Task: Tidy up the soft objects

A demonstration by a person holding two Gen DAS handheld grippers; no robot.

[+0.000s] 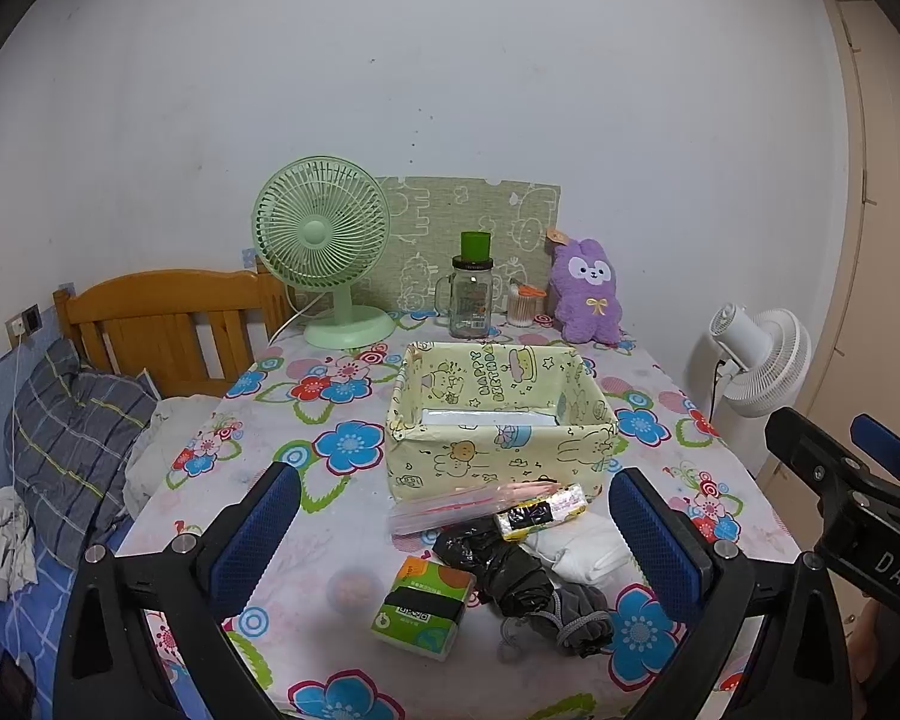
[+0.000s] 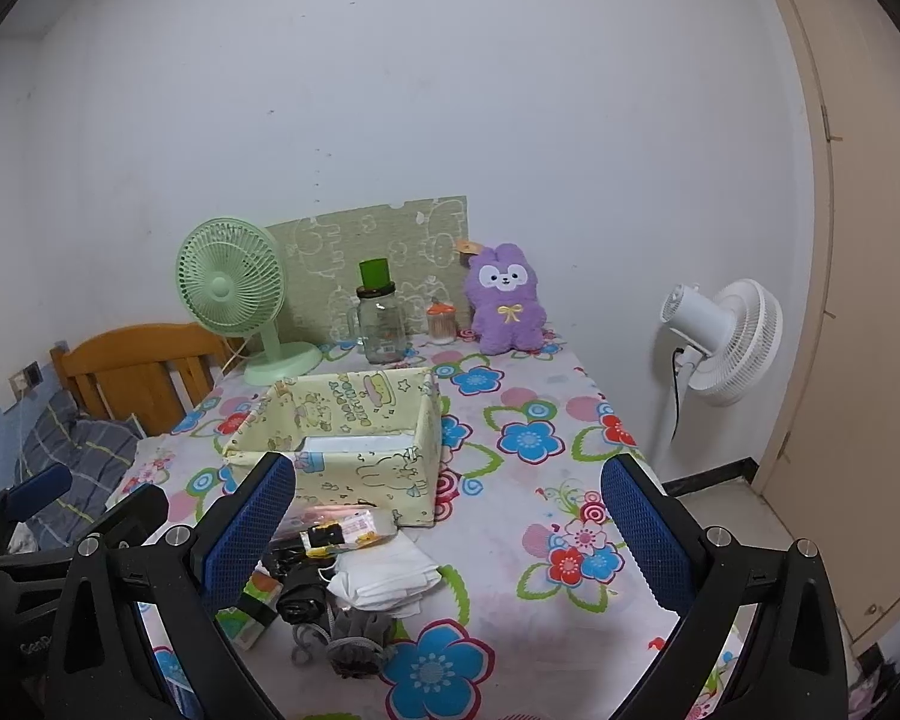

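A yellow cartoon-print fabric box (image 1: 498, 450) (image 2: 360, 474) stands open on the flowered table. In front of it lies a pile: a clear zip bag (image 1: 468, 501), a yellow tissue pack (image 1: 540, 513) (image 2: 345, 531), a black plastic bag (image 1: 498, 564) (image 2: 297, 591), a white folded cloth (image 1: 588, 552) (image 2: 387, 579), grey cloth (image 1: 570, 621) (image 2: 354, 639) and a green tissue pack (image 1: 423, 606) (image 2: 249, 612). My left gripper (image 1: 453, 531) is open above the pile. My right gripper (image 2: 450, 531) is open, the pile at its left finger.
At the table's back stand a green desk fan (image 1: 324, 246) (image 2: 234, 294), a glass jar with green lid (image 1: 473, 294) (image 2: 381, 318), a cotton-swab jar (image 1: 523, 303) and a purple plush rabbit (image 1: 588, 291) (image 2: 506, 300). A white floor fan (image 2: 720, 342) stands right; a bed (image 1: 72, 420) left.
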